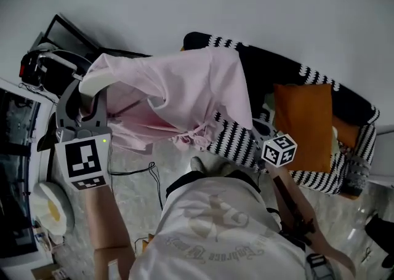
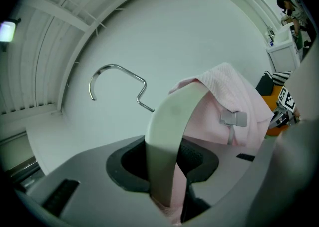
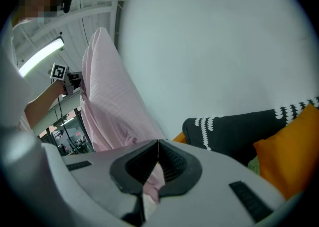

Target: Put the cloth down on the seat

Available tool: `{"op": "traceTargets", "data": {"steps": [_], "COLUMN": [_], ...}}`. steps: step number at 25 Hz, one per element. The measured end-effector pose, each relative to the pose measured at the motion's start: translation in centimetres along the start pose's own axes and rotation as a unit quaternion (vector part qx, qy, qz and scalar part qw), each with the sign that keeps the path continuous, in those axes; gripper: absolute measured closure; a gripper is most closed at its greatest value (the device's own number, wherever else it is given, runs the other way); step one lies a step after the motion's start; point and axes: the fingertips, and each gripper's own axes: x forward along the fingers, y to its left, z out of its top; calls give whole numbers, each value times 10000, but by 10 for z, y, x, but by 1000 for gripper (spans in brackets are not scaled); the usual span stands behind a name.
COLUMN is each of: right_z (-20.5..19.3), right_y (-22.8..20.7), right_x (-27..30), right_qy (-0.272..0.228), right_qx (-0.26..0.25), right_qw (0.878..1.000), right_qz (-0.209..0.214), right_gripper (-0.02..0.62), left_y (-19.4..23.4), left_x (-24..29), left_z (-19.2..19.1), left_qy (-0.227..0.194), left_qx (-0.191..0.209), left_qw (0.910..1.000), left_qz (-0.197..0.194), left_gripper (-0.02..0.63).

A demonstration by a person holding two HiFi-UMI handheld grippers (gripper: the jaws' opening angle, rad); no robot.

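A pink cloth [image 1: 184, 88] hangs on a cream hanger [image 1: 92, 83], spread in the air in front of a black seat with white stitching [image 1: 320, 82]. My left gripper [image 1: 86, 95] is raised at the left, shut on the hanger's arm [image 2: 169, 131] with pink cloth [image 2: 224, 96] draped over it. The metal hook [image 2: 117, 71] sticks out free. My right gripper [image 1: 261, 130] is low by the seat's arm and is shut on a fold of the cloth's lower edge [image 3: 152, 181]. The rest of the cloth [image 3: 109, 106] rises up to the left.
An orange cushion [image 1: 305, 125] lies on the seat, with a second one [image 1: 348, 130] behind it. Dark equipment [image 1: 37, 63] and a round white object [image 1: 49, 208] stand at the left. Cables [image 1: 141, 171] run over the floor. A white wall rises behind the seat.
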Motion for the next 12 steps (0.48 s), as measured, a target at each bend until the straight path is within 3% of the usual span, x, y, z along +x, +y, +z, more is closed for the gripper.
{"op": "traceTargets", "data": {"steps": [6,12], "right_z": [-19,-13], "right_y": [-4,-28], "right_x": [-22,-35], "right_qy": [0,-131], "right_qx": [197,356], "right_qw": [9991,9955], "right_qz": [-363,-865], "right_gripper": [578,578], "left_y": [7,-3], "left_x": [14,60], "left_z": [25,57], "left_qy": [-328,-761], "left_qx": [67,153], "left_qw": [9994,9961], "left_qz": [-131,-423], "left_gripper": [454,454]}}
